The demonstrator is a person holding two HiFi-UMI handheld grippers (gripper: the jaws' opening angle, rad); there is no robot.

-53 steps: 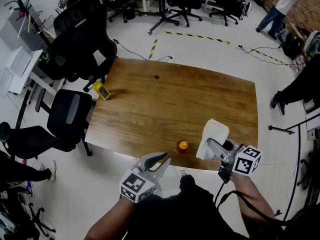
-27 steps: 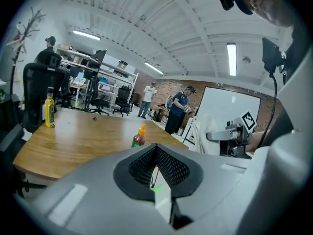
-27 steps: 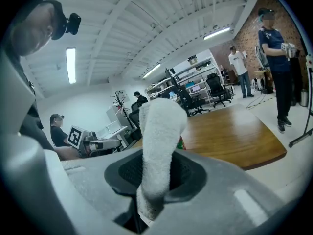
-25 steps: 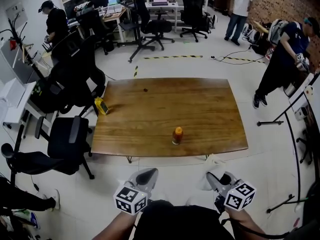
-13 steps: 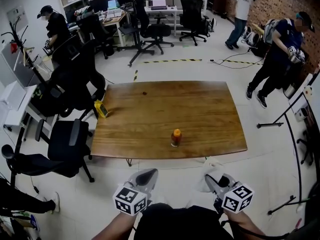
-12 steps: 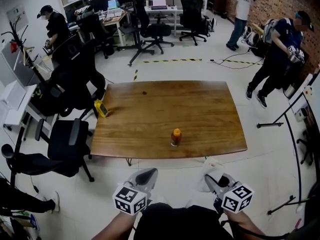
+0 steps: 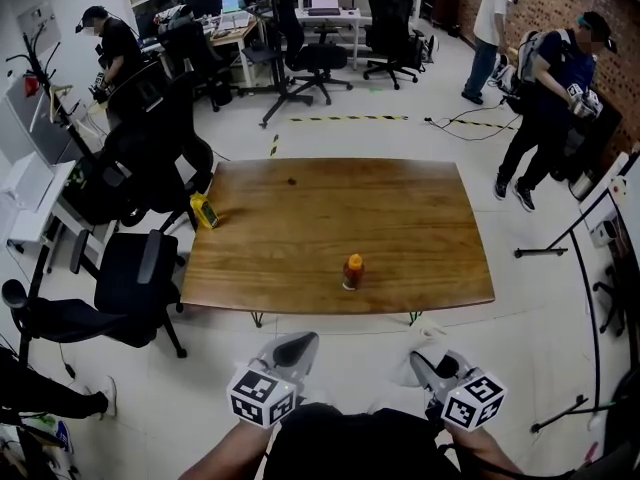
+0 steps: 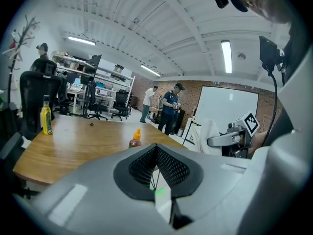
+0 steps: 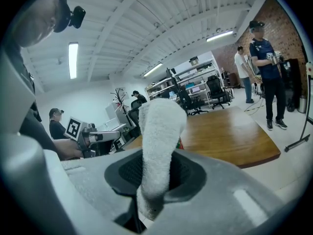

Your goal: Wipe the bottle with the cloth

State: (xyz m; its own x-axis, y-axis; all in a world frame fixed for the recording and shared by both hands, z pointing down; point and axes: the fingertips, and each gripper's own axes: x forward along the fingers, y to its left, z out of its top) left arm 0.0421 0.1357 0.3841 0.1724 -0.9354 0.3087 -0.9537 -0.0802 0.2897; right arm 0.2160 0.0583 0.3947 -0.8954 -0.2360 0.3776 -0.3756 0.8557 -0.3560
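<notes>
A small red bottle [image 7: 352, 272] with an orange cap stands upright near the front edge of the wooden table [image 7: 400, 218]; in the left gripper view the bottle [image 8: 135, 140] shows just beyond the jaws. My left gripper [image 7: 294, 349] is held off the table, in front of its near edge, shut with nothing in it. My right gripper [image 7: 428, 363], also short of the table, is shut on a white cloth [image 9: 157, 142] that stands up from its jaws. In the head view the cloth [image 7: 413, 366] shows as a white lump beside the right gripper.
A yellow bottle [image 7: 203, 210] sits at the table's left edge and a small dark thing [image 7: 291, 180] lies near the far side. Black office chairs [image 7: 140, 268] crowd the left. Several people stand around the room; desks line the back.
The view pulled back from close over the table to well in front of it. Both grippers, earlier over the near edge by the bottle, are now off the table. Over the last second, little has moved.
</notes>
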